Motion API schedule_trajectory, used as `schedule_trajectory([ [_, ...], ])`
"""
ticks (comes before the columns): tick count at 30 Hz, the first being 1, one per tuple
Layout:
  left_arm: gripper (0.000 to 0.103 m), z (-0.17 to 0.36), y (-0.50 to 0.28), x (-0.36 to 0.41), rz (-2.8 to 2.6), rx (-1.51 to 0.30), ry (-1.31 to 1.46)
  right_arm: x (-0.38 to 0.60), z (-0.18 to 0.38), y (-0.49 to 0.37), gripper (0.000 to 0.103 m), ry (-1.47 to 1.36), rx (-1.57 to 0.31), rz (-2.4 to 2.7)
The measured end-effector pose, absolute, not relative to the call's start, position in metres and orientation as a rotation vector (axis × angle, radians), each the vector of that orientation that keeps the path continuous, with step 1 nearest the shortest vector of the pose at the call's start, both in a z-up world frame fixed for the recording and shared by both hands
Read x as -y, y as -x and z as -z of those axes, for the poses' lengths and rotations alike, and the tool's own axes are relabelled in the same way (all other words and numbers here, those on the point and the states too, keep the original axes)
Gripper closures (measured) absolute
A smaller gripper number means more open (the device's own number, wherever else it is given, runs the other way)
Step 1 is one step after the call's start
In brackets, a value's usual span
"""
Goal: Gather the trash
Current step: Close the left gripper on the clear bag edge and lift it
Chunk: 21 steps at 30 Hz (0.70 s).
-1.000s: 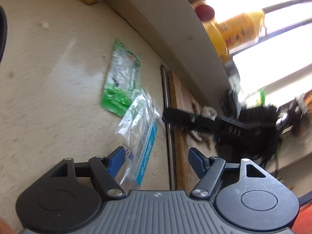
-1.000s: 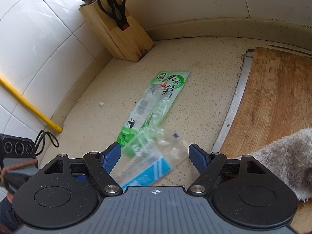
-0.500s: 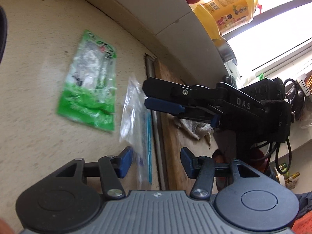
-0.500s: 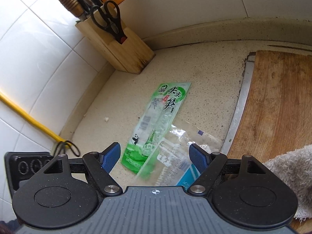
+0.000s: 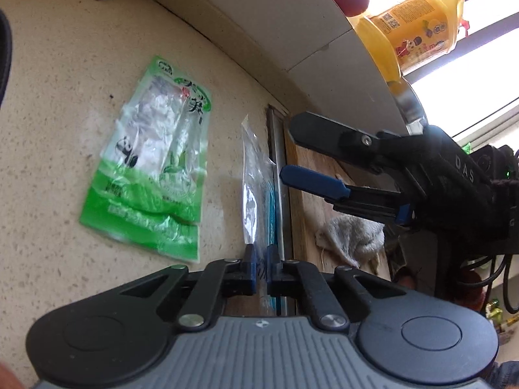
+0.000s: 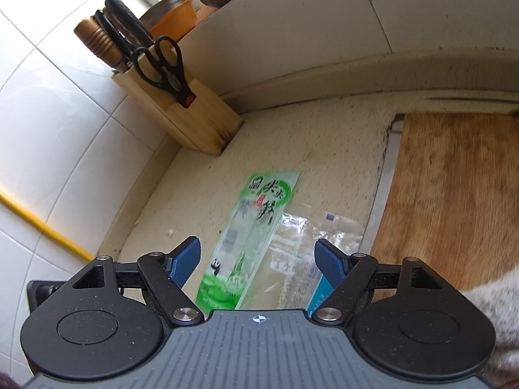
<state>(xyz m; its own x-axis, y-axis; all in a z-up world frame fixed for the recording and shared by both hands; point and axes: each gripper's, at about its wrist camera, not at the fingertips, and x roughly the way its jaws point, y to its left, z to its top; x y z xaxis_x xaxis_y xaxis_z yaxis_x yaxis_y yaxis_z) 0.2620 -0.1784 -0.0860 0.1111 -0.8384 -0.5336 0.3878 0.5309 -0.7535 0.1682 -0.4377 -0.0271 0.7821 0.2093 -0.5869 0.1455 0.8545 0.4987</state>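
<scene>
A clear plastic bag (image 5: 256, 188) with a blue strip stands on edge in front of my left gripper (image 5: 259, 261), which is shut on its near end. A green snack wrapper (image 5: 155, 162) lies flat on the beige counter to the left of it. In the left wrist view my right gripper (image 5: 287, 149) hovers open just right of the bag, touching nothing. From the right wrist view, the right gripper (image 6: 256, 249) is open above the green wrapper (image 6: 259, 201) and the clear bag (image 6: 311, 243), with nothing between its fingers.
A wooden knife block (image 6: 194, 120) with scissors stands in the back corner by the tiled wall. A wooden cutting board (image 6: 454, 194) lies to the right behind a metal strip, with a grey cloth (image 5: 350, 236) on it. A yellow bottle (image 5: 418, 35) sits on the ledge.
My left gripper has closed on the clear bag, which now stands on edge. The right gripper has drawn back and up, staying open.
</scene>
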Motion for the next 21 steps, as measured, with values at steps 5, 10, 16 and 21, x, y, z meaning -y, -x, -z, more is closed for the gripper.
schedule_trajectory([
  [5,0.102,0.074,-0.257,0.157,0.967,-1.087,0.538,0.436,0.024,-0.184,0.020,-0.529,-0.674,-0.028],
  [10,0.102,0.069,-0.250,0.109,0.889,-1.074,0.619,0.426,0.027,-0.205,0.018,-0.516,-0.690,-0.031],
  [16,0.102,0.065,-0.225,0.044,0.740,-1.033,0.688,0.397,0.045,-0.233,0.018,-0.459,-0.774,-0.028],
  [21,0.102,0.062,-0.206,0.005,0.634,-0.986,0.721,0.364,0.046,-0.241,0.016,-0.343,-0.777,0.015],
])
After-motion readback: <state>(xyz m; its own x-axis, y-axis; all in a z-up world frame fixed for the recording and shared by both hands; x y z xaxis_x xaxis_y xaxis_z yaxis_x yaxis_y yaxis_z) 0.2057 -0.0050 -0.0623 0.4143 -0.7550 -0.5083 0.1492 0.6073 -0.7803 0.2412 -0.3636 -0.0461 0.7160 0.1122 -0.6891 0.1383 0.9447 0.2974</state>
